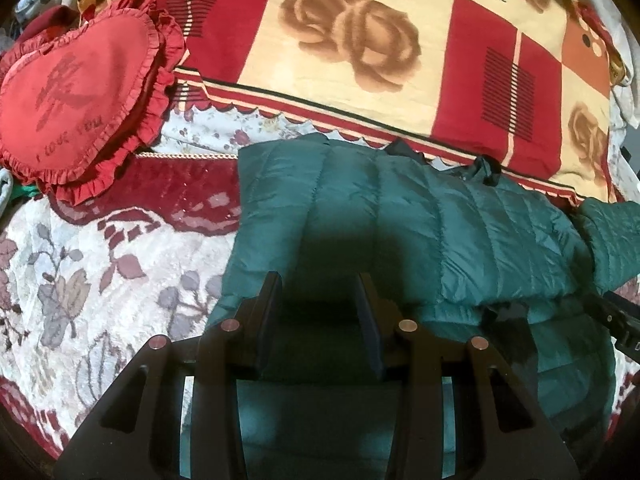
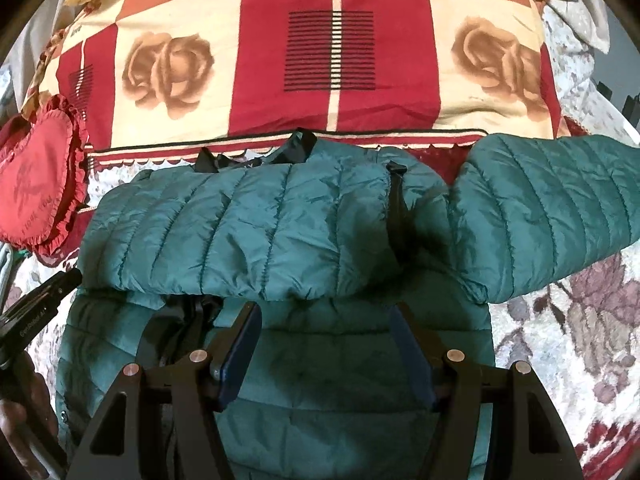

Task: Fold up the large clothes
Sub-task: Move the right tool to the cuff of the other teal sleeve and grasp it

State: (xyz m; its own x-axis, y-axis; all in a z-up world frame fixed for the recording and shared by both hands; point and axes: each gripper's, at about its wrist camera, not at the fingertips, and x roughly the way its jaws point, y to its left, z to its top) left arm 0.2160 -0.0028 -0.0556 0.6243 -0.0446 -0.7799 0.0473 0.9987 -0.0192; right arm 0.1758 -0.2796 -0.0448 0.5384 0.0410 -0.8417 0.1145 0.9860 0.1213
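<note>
Hovering over the near part of a green puffy jacket (image 2: 256, 224), the right gripper (image 2: 326, 330) has its two blue pads fairly wide apart, and nothing sits pinched between them. The left gripper (image 1: 318, 300) hangs over the same jacket nearer its other end, with its pads closer together, and they look empty too. A hand (image 2: 24, 420) shows at the edge of the right view, wrapped around the handle of the left tool. The jacket lies on a bed cover with flowers (image 1: 100, 280) on it. One sleeve seems to be laid across the body already, making a fat roll over the flat part under the grippers. The other sleeve (image 2: 552, 216) sticks out to the side and rests on the cover. So the folding looks partly done, with one sleeve in and one sleeve out. The next move probably needs the right gripper to reach out, pinch the loose sleeve near its end, and bring it across the body. The shiny cloth may slip, so a firm pinch would help. Farther back sits a red heart pillow (image 1: 76, 92) with frills, and behind the jacket lies a big red and cream blanket (image 2: 328, 60) with roses.
</note>
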